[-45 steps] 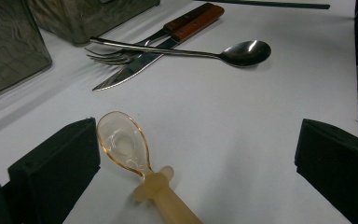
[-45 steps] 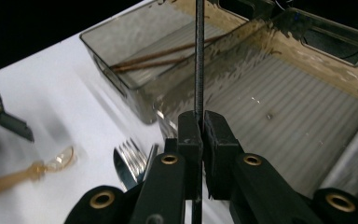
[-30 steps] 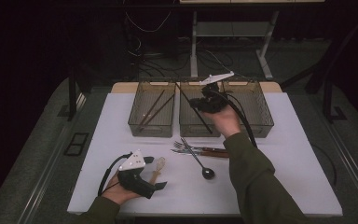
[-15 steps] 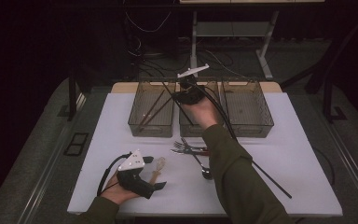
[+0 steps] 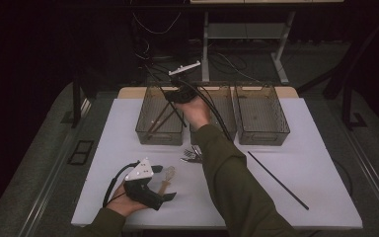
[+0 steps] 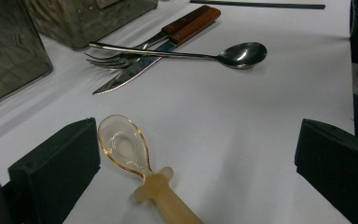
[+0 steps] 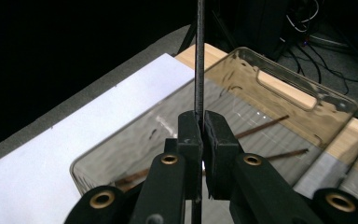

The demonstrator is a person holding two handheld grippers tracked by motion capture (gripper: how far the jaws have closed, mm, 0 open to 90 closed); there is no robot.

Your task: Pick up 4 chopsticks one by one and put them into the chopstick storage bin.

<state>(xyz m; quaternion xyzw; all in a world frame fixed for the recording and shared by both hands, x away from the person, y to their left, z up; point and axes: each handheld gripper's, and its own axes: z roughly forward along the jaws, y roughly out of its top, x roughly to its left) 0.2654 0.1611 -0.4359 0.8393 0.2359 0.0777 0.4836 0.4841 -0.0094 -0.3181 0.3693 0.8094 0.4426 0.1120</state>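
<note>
Pinching black chopstick (image 7: 199, 70) in right gripper (image 7: 200, 135) over left bin (image 7: 279, 88).

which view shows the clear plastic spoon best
The left gripper view: the clear plastic spoon lies close up between its open jaws, bowl and handle sharp. The high view shows it small beside the left gripper.
</note>
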